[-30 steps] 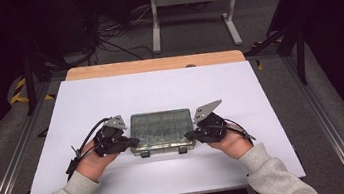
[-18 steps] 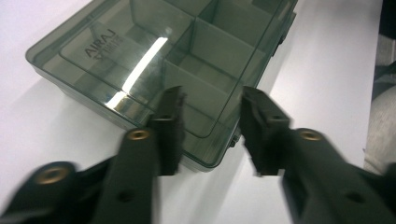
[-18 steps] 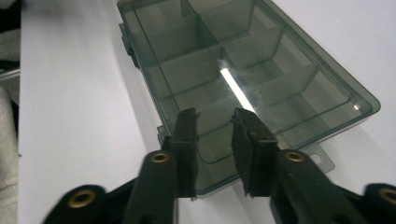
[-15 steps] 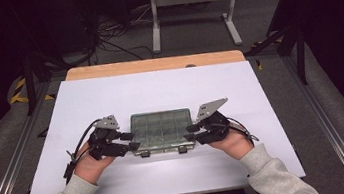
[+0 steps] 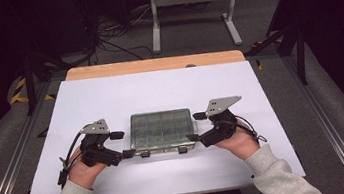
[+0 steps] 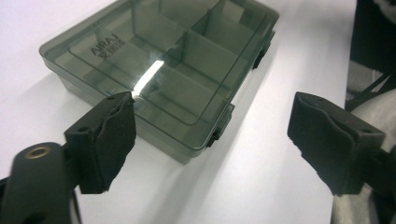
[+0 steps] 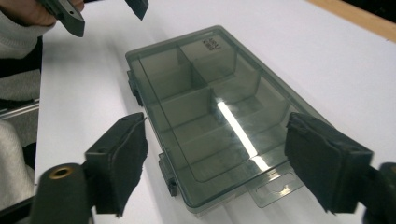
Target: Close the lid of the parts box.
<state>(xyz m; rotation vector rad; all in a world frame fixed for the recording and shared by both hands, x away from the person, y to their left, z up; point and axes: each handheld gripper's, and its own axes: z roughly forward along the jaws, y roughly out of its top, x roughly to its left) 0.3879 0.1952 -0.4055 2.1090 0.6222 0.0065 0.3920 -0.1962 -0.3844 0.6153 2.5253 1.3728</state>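
A closed, smoky-clear compartment box [image 5: 162, 131] lies on the white table top [image 5: 159, 88], its two latches toward the person. Its dividers show through the lid, and the compartments look empty. My left gripper [image 5: 121, 144] stands open just off the box's left end. In the left gripper view the box [image 6: 168, 65] lies ahead of my left gripper [image 6: 219, 140], whose jaws stand wide apart. My right gripper [image 5: 194, 127] is open at the box's right end. In the right gripper view my right gripper [image 7: 224, 161] straddles the box [image 7: 215, 102] at its hang-tab end without touching it.
The table's wooden far edge [image 5: 155, 65] lies well behind the box. A white metal stand [image 5: 193, 8] and cables sit on the floor beyond. The left gripper [image 7: 93, 14] and a hand appear at the top left of the right gripper view.
Both hands have eased outward from the box's ends, the left a little more. The box has not moved.
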